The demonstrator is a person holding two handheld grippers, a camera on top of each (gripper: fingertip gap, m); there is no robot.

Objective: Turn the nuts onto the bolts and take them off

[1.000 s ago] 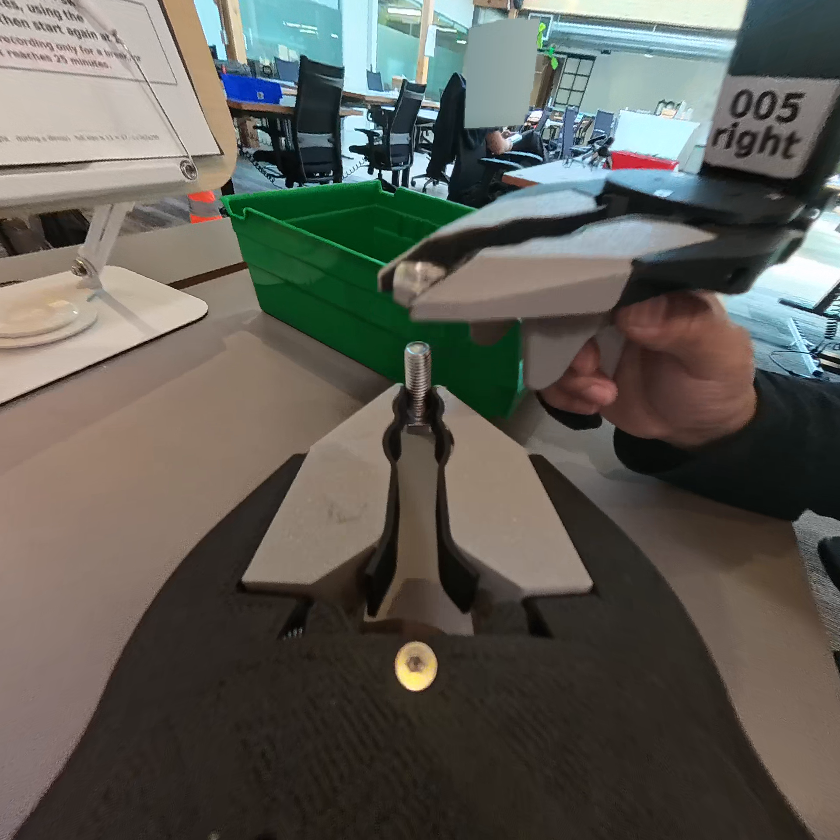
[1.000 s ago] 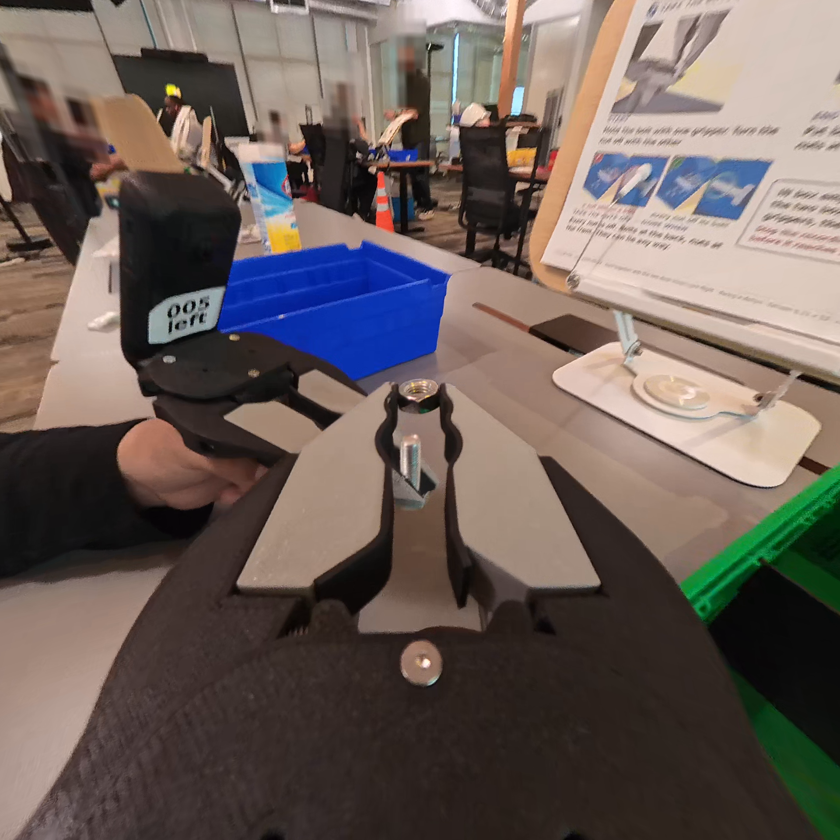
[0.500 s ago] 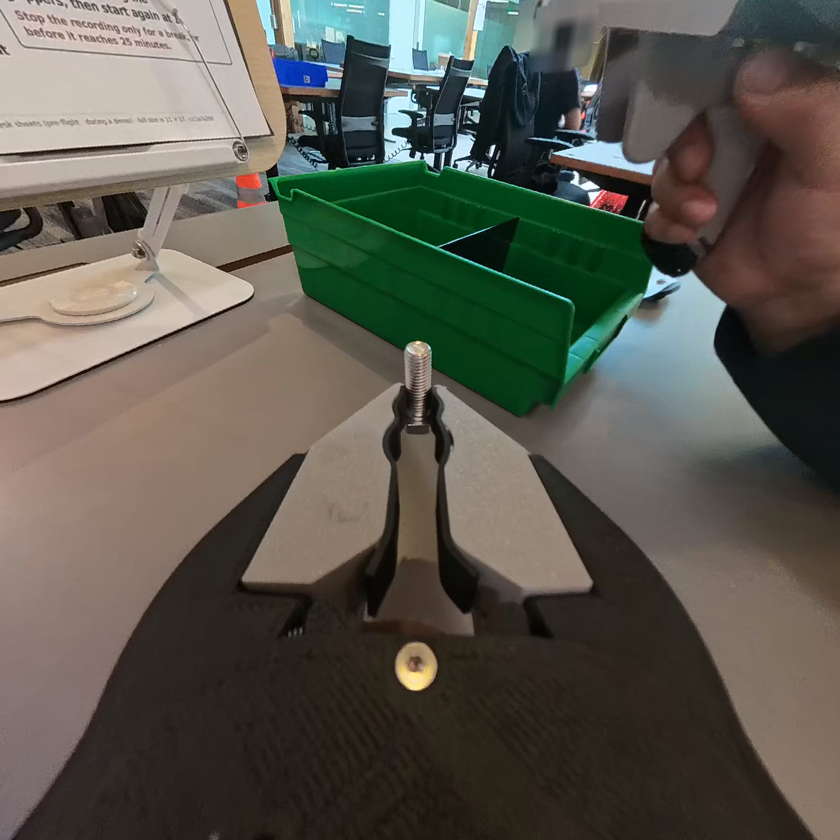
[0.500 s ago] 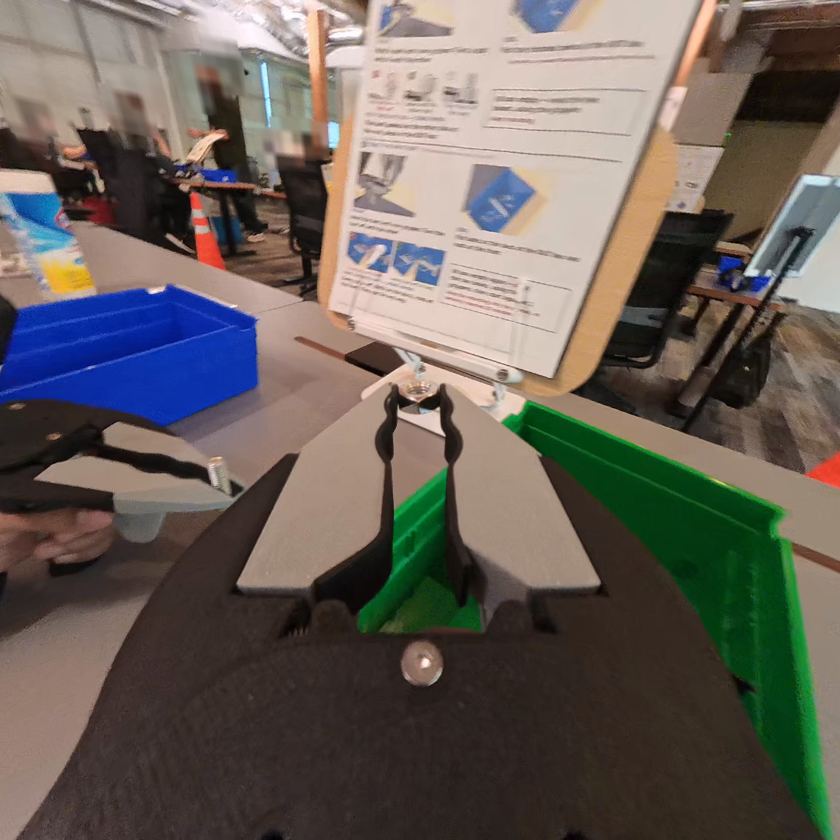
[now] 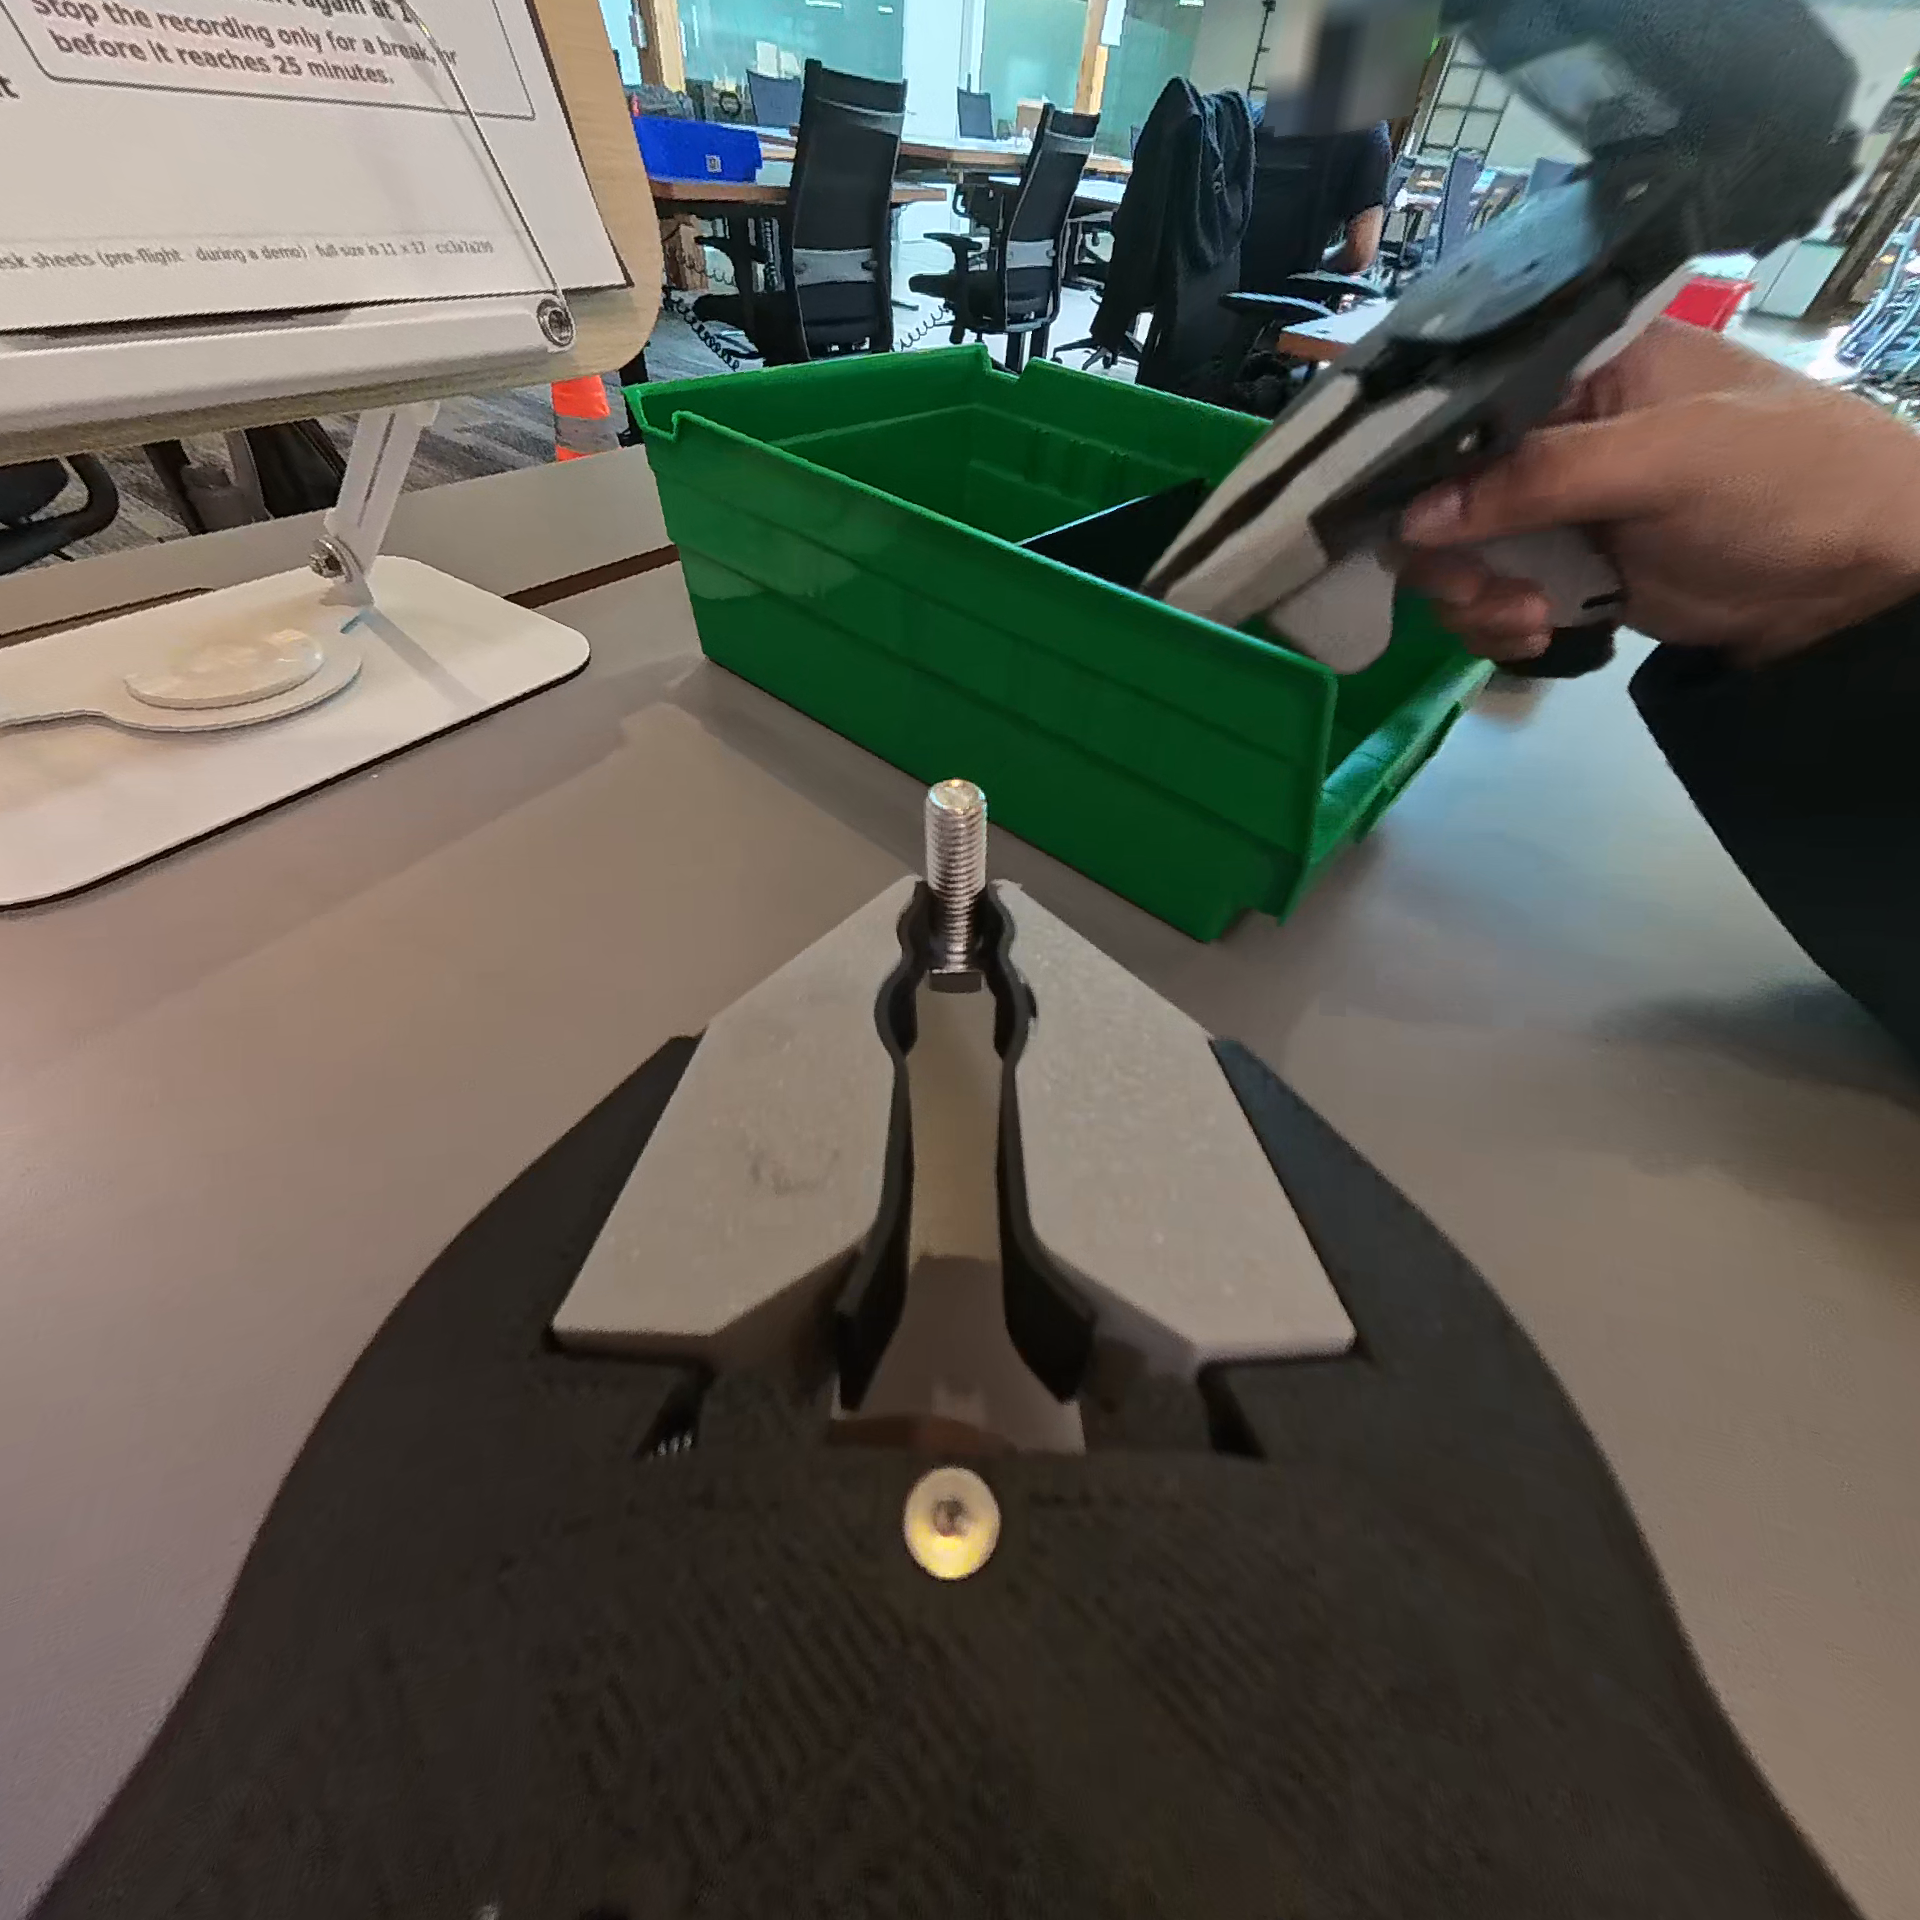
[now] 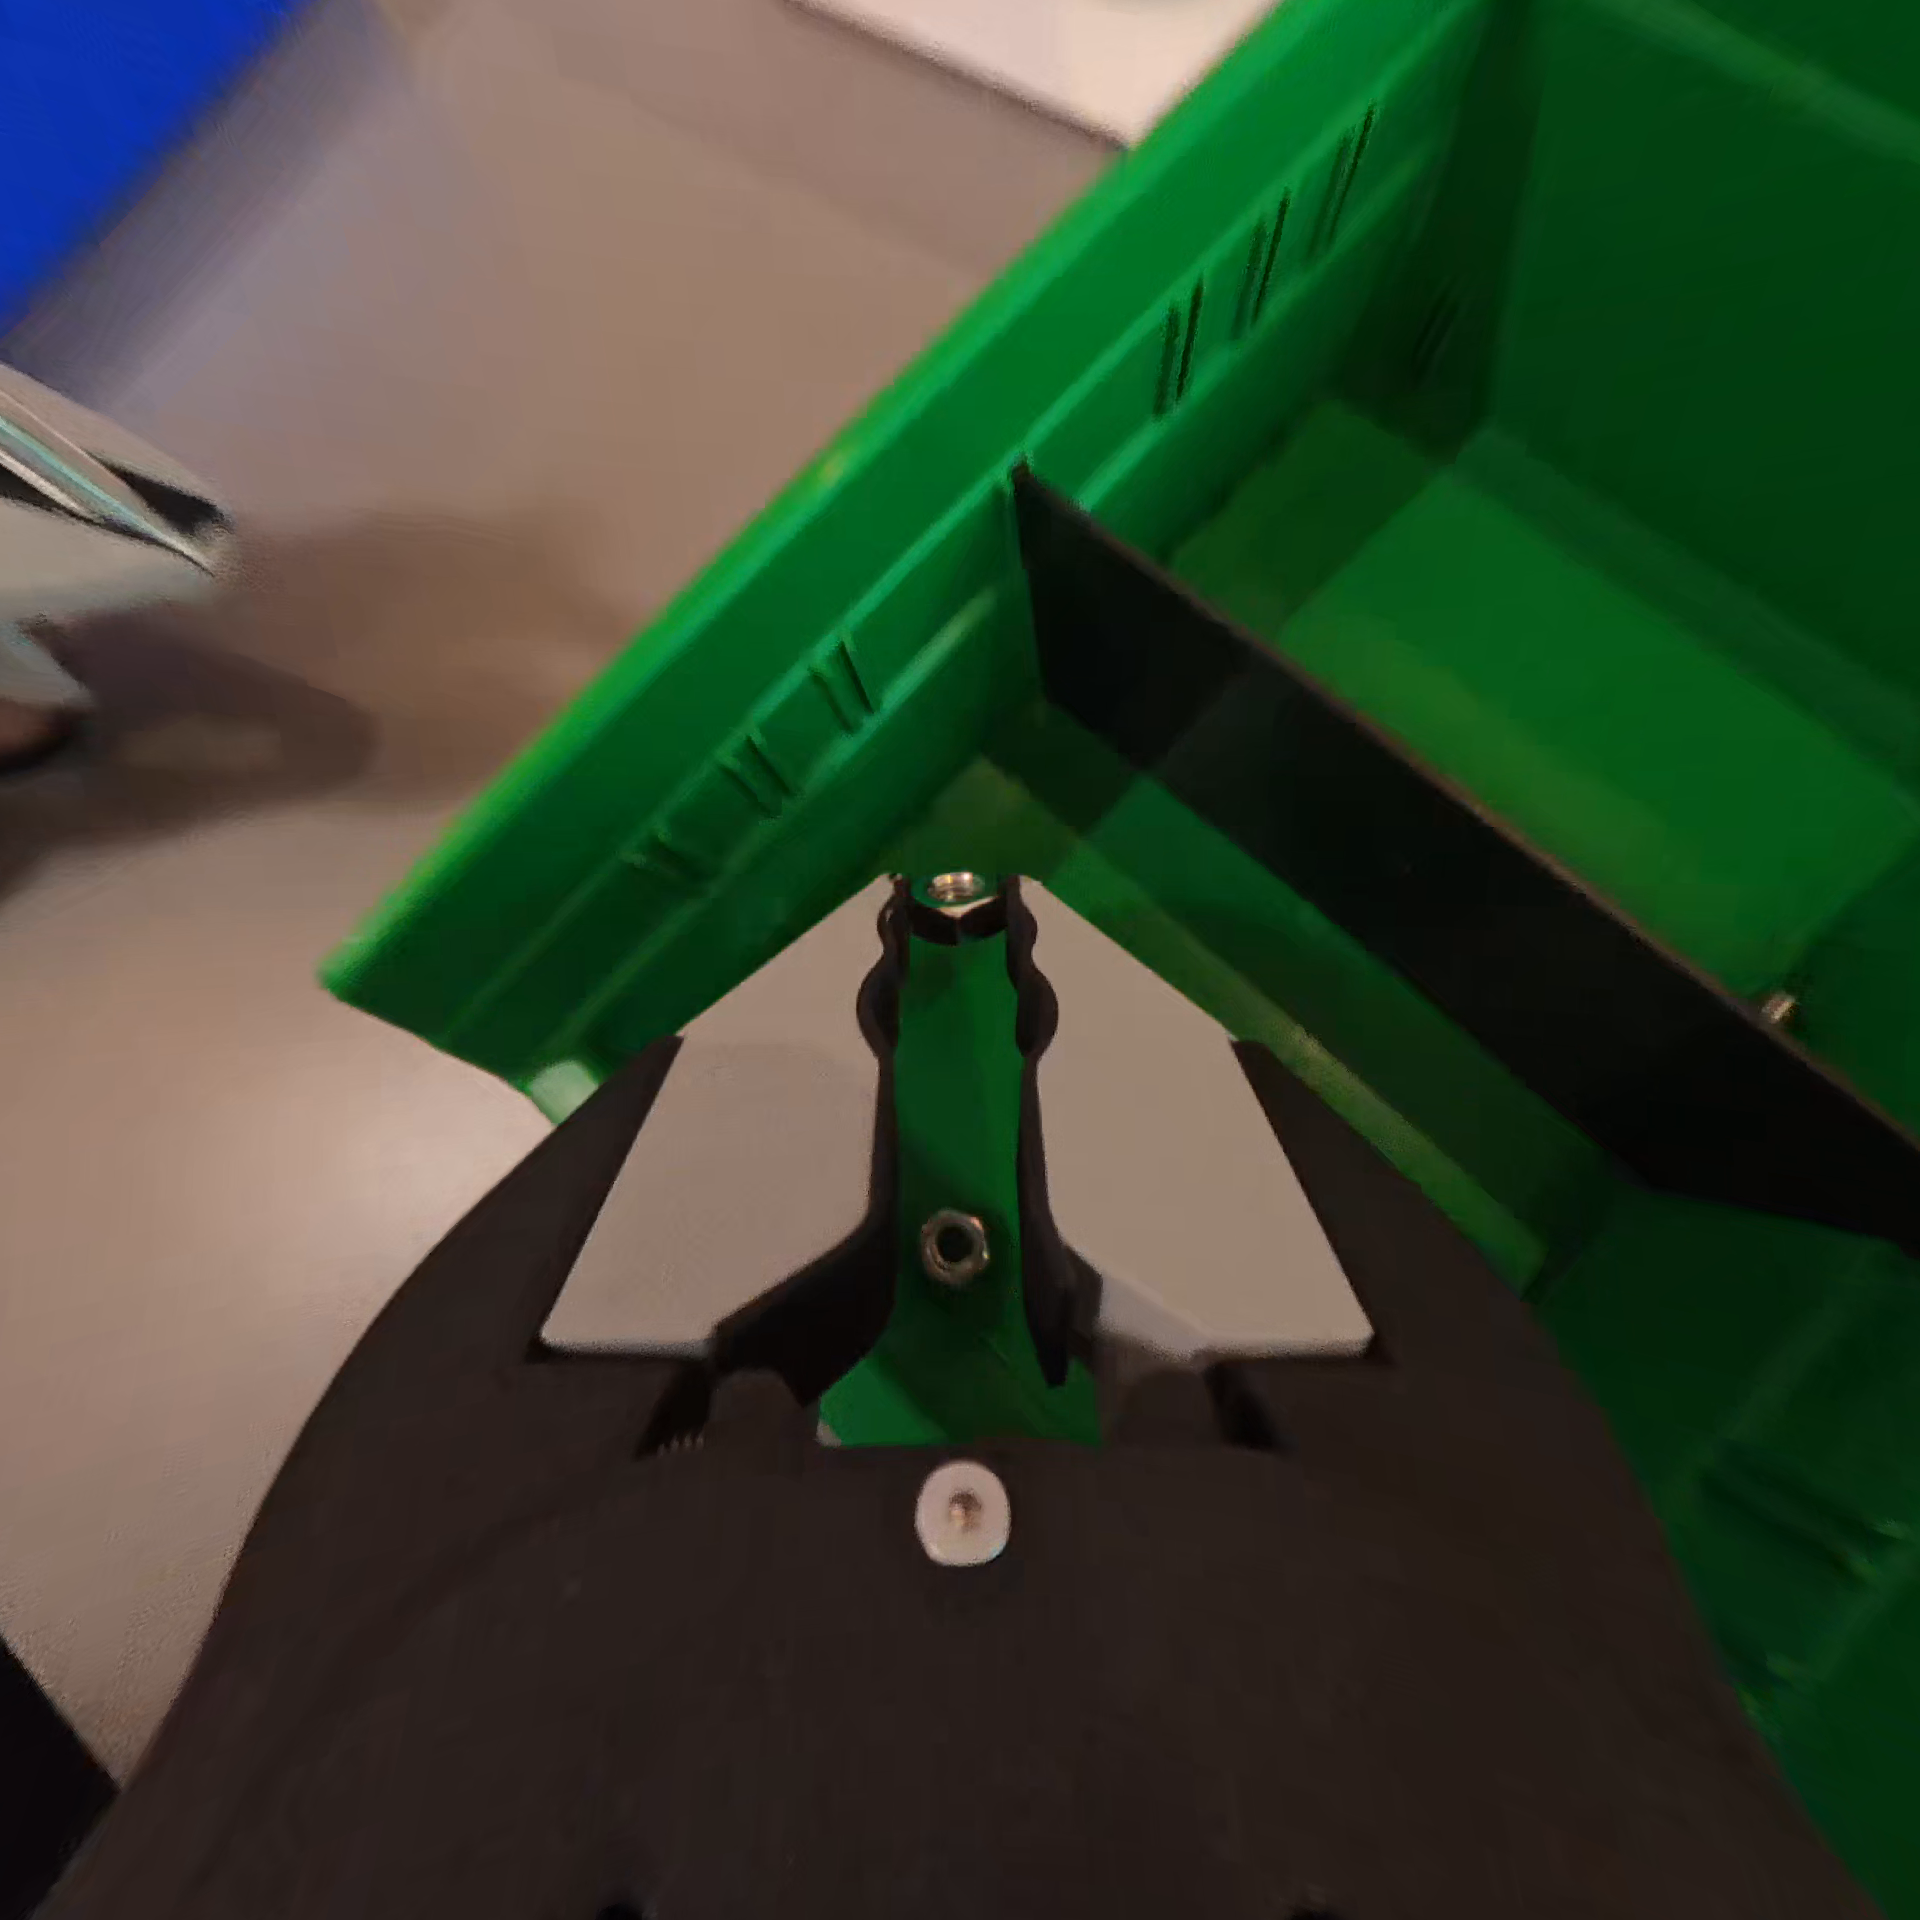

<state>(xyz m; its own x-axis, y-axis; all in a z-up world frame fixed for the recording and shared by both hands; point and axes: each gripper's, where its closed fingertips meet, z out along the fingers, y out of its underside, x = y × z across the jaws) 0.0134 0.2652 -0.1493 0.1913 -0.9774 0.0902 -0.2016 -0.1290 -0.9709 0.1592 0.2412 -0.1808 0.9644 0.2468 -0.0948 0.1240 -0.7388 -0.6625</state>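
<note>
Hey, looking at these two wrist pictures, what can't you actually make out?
- Left wrist view: the right gripper is blurred and its tips dip behind the green bin wall, so its nut is hidden.
- Left wrist view: the bin floor is hidden by its near wall.
- Right wrist view: the small metal part behind the black divider is too small to identify.

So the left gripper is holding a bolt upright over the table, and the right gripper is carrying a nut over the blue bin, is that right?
Not quite. The right gripper carries the nut over the green bin, not a blue one; the right wrist view shows it. The left gripper does hold the bolt upright over the table.
</note>
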